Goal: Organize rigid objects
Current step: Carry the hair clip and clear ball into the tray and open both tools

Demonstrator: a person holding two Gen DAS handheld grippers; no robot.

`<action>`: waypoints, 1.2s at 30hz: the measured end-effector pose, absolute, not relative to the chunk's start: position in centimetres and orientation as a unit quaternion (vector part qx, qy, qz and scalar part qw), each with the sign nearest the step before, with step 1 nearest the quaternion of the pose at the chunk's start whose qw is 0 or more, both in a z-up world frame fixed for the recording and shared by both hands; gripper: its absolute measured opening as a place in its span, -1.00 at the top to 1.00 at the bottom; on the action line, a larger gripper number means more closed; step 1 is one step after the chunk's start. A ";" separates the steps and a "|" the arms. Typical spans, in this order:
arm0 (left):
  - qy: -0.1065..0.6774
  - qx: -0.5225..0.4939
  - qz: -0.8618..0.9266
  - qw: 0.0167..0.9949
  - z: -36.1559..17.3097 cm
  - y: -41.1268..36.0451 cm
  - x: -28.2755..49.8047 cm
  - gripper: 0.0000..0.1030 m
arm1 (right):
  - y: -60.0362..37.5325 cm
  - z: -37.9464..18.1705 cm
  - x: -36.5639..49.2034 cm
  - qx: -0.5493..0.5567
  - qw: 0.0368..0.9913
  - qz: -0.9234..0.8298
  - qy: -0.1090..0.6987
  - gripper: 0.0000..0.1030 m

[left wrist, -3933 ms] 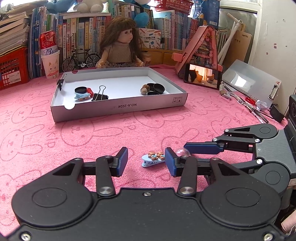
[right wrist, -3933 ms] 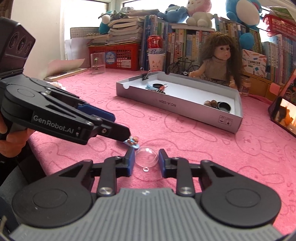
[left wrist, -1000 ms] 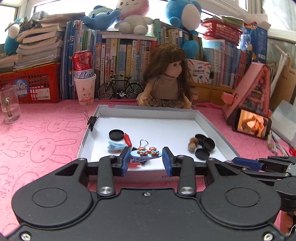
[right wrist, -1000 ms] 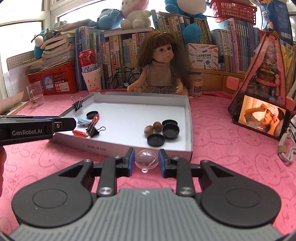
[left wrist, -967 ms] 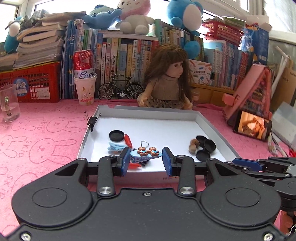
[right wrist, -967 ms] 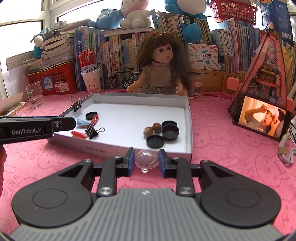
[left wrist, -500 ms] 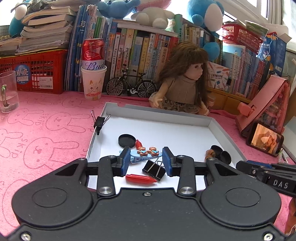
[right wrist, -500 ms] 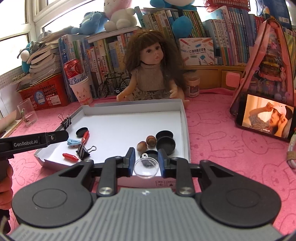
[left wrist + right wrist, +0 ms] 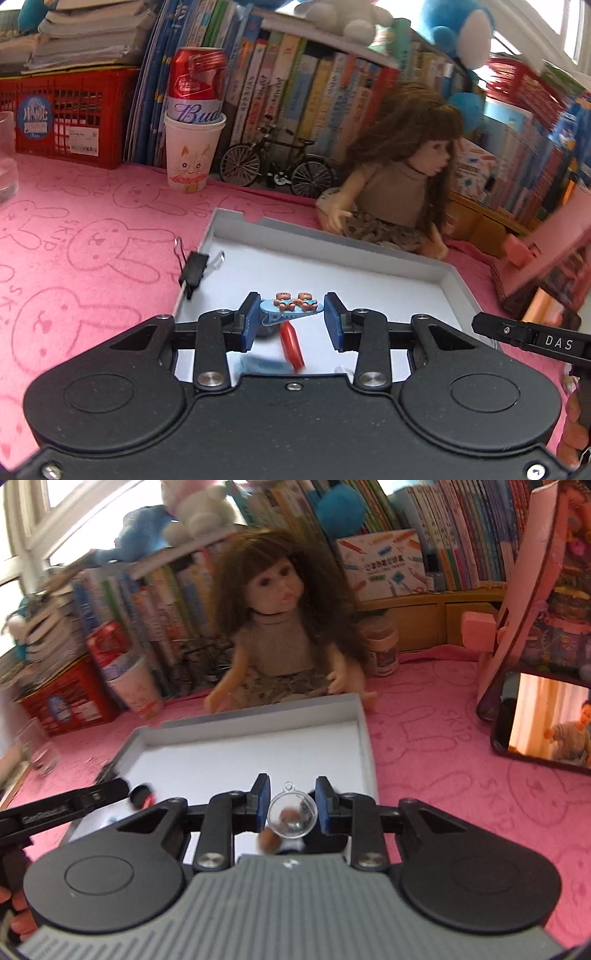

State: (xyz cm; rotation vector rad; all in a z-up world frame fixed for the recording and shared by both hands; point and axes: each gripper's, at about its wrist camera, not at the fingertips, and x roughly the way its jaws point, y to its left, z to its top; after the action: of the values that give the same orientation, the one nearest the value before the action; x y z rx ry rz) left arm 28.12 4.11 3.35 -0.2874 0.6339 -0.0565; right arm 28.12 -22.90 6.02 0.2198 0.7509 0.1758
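Note:
My left gripper is shut on a blue hair clip topped with two small bears, held above the left half of the white tray. Under it lie a red clip and a blurred blue clip. A black binder clip is clamped on the tray's left wall. My right gripper is shut on a clear plastic dome with a small ring, above the tray's right half. Brown nuts and black caps show through and below the dome. The left gripper's finger reaches in from the left.
A doll sits behind the tray, with a toy bicycle, a paper cup holding a red can, a red basket and rows of books. A phone leans on a pink stand at the right. A pink bunny cloth covers the table.
Both grippers have moved forward from the tray's near edge to over its inside, each still carrying its object. The views have rolled slightly.

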 end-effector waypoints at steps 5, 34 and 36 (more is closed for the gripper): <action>0.312 -0.138 -0.018 0.940 3.2 4.7 30.4 0.31 | -23.6 5.1 30.8 0.130 0.916 0.078 0.372 0.40; 0.381 -0.077 -0.008 0.922 1.4 2.4 34.5 0.30 | -22.8 2.6 34.0 0.126 0.905 0.078 0.399 0.36; 0.382 -0.076 -0.006 0.921 1.4 2.4 34.6 0.31 | -22.6 2.6 34.0 0.121 0.905 0.077 0.401 0.31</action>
State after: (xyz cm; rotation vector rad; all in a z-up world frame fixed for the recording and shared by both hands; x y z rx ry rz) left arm 34.56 2.38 1.39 -0.1560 0.7855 -0.0124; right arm 34.05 -22.60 2.63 0.2493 0.8282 0.1588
